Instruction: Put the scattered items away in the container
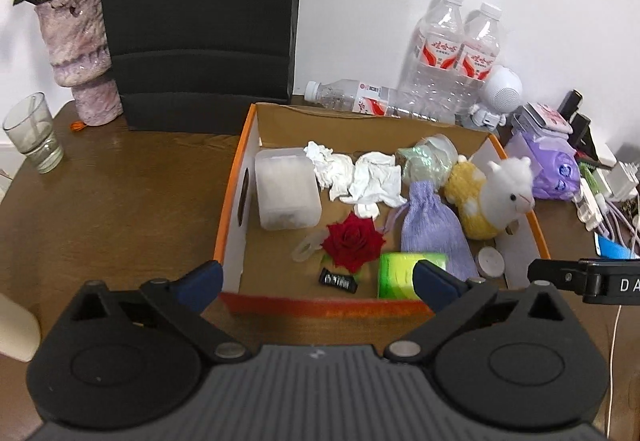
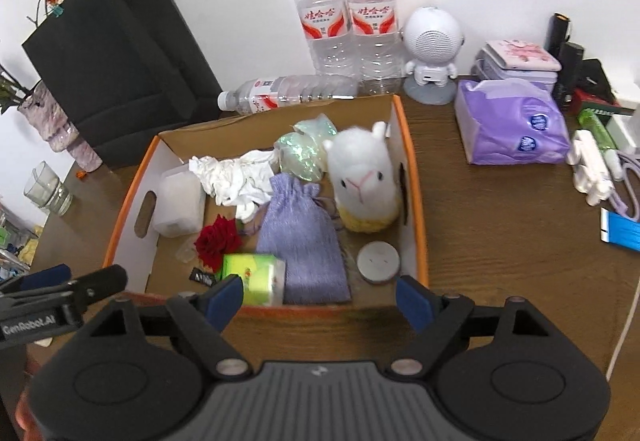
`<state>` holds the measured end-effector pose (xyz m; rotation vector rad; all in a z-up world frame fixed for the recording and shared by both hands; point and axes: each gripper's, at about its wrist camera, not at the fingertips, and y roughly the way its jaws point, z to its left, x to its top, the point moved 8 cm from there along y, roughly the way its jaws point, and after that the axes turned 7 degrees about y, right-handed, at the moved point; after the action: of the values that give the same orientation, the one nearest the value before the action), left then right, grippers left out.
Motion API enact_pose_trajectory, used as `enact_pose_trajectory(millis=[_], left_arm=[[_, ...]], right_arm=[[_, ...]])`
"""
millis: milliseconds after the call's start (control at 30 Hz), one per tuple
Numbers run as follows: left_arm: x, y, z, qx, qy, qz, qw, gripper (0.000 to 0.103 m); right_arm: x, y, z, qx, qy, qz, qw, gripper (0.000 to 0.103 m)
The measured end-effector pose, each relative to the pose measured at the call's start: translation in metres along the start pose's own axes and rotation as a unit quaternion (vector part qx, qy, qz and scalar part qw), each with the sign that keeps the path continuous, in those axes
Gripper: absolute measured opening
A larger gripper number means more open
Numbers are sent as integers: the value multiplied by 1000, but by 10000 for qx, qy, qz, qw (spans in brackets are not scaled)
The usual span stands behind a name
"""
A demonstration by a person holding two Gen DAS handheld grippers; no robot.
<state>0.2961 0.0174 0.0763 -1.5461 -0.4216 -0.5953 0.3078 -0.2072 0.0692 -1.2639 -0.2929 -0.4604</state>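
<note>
From the left wrist I see my left gripper [image 1: 318, 283] with its jaws spread wide and nothing between them, above the near orange rim of the cardboard box [image 1: 320, 307]. Inside lie a green packet [image 1: 394, 273] at the near wall, a red rose [image 1: 352, 243], a lilac pouch [image 1: 432, 231], crumpled tissues [image 1: 360, 175], a frosted plastic tub [image 1: 286, 187] and a plush alpaca [image 1: 492, 197]. A black bag [image 1: 200, 21] and a vase [image 1: 80, 49] stand behind on the bench [image 1: 120, 201].

From the right wrist, my right gripper [image 2: 320, 301] also has its jaws apart and empty, over the same near rim. Water bottles [image 2: 346, 13], a white speaker figure [image 2: 432, 45] and a purple tissue pack [image 2: 512, 121] crowd the far and right sides outside the box.
</note>
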Motion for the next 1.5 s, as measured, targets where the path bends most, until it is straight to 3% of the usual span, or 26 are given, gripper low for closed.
enact_pose_trajectory(millis=[267,600,767,933,1067,1233,1433,1500], left_arm=[[-15,-36,-11,71,161,-112,9998,103],[-49,-40,-24,266,263,-291,9989,103],[-65,-41,-32,381,321,-655,9966,103],[-94,-54,-34,463,149,-1581,9862,103],[-120,-47,-27,609,-59,-1635,9846,103],[-140,-42,-25,839,93,-1759,9808,103],[-164,-41,-32,763,284,-2035,9757,103],[-170,-44,-37,757,377,-2136,9733,103]], right_arm=[[-25,-25,-1,-5,-109,-43,9999,84],[-55,-38,2,-61,-376,-440,9983,88],[-69,-40,2,-43,-404,-861,9955,88],[-97,-36,-2,-6,-476,-1529,9871,88],[-121,-27,-4,16,-584,-1852,9810,88],[-139,-15,-5,169,-567,-1936,9793,88],[-158,-14,-6,270,-651,-2179,9734,89],[-168,-16,-11,246,-623,-2231,9725,94]])
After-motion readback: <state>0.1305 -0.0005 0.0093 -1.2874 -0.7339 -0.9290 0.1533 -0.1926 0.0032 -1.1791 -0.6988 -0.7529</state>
